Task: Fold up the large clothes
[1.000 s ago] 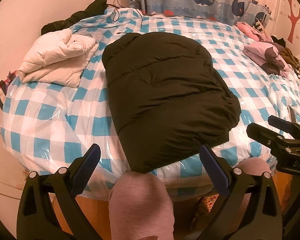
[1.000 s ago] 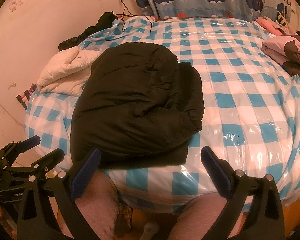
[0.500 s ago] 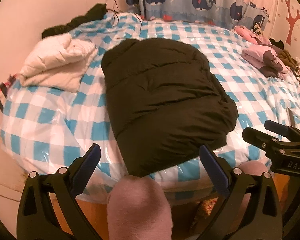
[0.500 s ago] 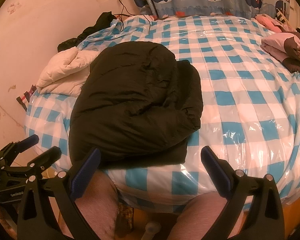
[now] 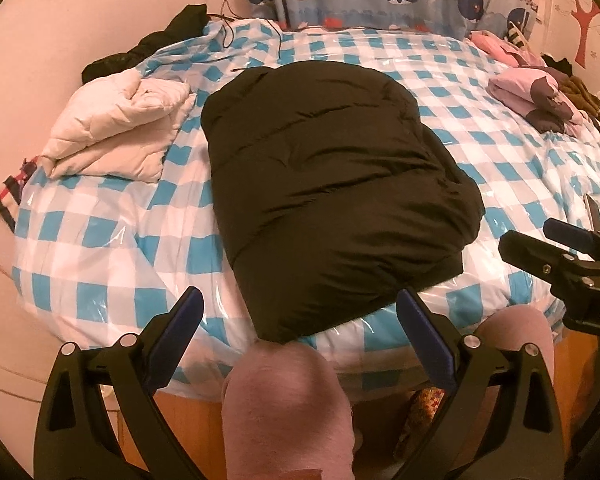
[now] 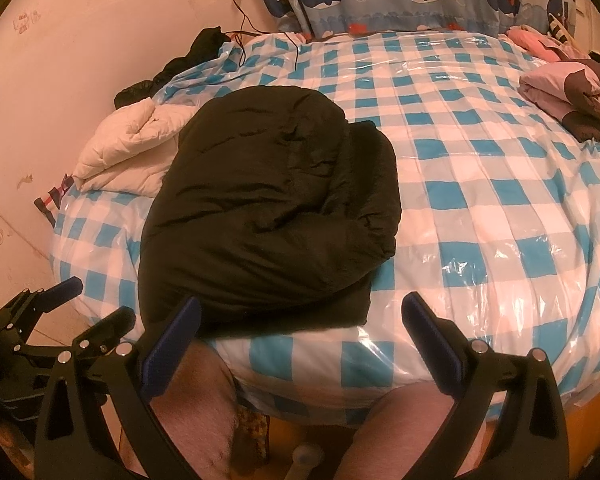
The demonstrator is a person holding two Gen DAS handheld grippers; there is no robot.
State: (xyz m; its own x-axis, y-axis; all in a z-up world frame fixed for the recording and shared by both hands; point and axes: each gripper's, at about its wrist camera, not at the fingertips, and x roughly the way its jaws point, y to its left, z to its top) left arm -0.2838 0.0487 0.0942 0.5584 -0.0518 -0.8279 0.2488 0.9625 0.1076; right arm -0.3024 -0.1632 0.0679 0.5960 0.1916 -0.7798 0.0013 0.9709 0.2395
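Black puffer jacket [image 5: 332,200] is the item in hand; note that you hold none of it. Your left gripper [image 5: 300,340] hangs wide, fingers apart, empty, just short of the near hem. Your right gripper [image 6: 300,340] is likewise wide and empty, and shows in the left view at the right edge.

Jacket lies as a bulky folded bundle on the blue-checked plastic-covered bed [image 5: 100,248], near edge touching the bed's front lip. A lower layer sticks out on its right side [image 6: 376,184], so the stack looks uneven.

Judgement: fold looks nearly complete. To finish well, take both near corners together, pinch through all the layers, and bring them over evenly; padding will likely spring back, so press it down.

White quilted jacket [image 5: 120,136] sits folded beside it, far left; pink clothes [image 5: 528,92] well apart, far right.

Versus one second ago: bundle unchanged; left view has tilted slightly, jacket sits lower in frame.
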